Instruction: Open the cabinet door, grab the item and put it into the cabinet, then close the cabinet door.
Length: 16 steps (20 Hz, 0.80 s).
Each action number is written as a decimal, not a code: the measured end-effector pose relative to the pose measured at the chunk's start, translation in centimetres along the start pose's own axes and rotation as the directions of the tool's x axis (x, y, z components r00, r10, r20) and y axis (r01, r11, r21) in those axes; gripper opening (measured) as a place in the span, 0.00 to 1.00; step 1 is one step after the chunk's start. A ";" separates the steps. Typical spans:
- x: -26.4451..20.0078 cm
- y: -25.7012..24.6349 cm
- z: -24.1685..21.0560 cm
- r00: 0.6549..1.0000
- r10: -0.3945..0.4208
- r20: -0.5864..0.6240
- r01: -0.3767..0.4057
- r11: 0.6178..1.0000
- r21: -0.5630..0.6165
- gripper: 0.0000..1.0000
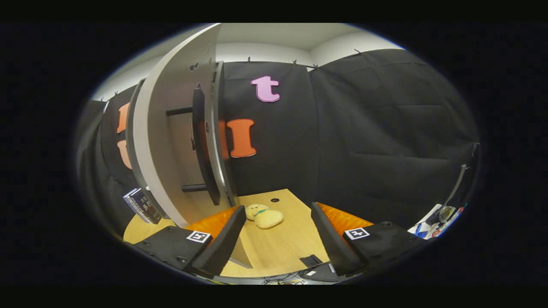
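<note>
The hand-held gripper (pixel 278 233) stands wide open over the smooth wooden worktop (pixel 274 252), gripping nothing. Just beyond its fingertips lies the soft, lumpy yellow plush toy (pixel 264 215). Beside the toy rises the flat grey cabinet (pixel 182 128), its door (pixel 204 145) ajar.

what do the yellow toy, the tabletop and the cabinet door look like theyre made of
Yellow toy: soft plush fabric by its rounded, slumped shape, probably stuffed. Tabletop: light wood or wood-look laminate, faint grain, matte. Cabinet door: smooth pale painted board or laminate, standing open. The gripper is open, the toy just beyond its fingers.
</note>
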<state>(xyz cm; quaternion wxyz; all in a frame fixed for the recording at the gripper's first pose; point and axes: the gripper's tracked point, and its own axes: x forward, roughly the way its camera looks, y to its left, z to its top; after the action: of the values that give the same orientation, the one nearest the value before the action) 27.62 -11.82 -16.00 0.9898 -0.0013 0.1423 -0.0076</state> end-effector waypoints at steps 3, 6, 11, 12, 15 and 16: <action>0.5 1.0 -0.3 1.000 0.020 -0.016 -0.020 1.000 -0.001 0.98; 0.6 0.9 -0.5 1.000 0.018 -0.013 -0.018 1.000 0.025 0.95; 0.6 2.9 -0.9 0.997 0.073 -0.025 -0.073 0.997 0.003 0.96; 0.3 4.3 -1.0 0.995 0.093 -0.027 -0.093 0.996 0.009 0.96; -0.4 7.8 -1.3 0.992 0.127 -0.020 -0.127 0.992 0.012 0.96; -0.5 9.0 -1.3 0.991 0.135 -0.017 -0.134 0.991 0.010 0.96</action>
<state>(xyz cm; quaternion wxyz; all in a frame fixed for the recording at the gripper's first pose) 26.96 -2.81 -17.13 0.9868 0.0129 0.1507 0.0584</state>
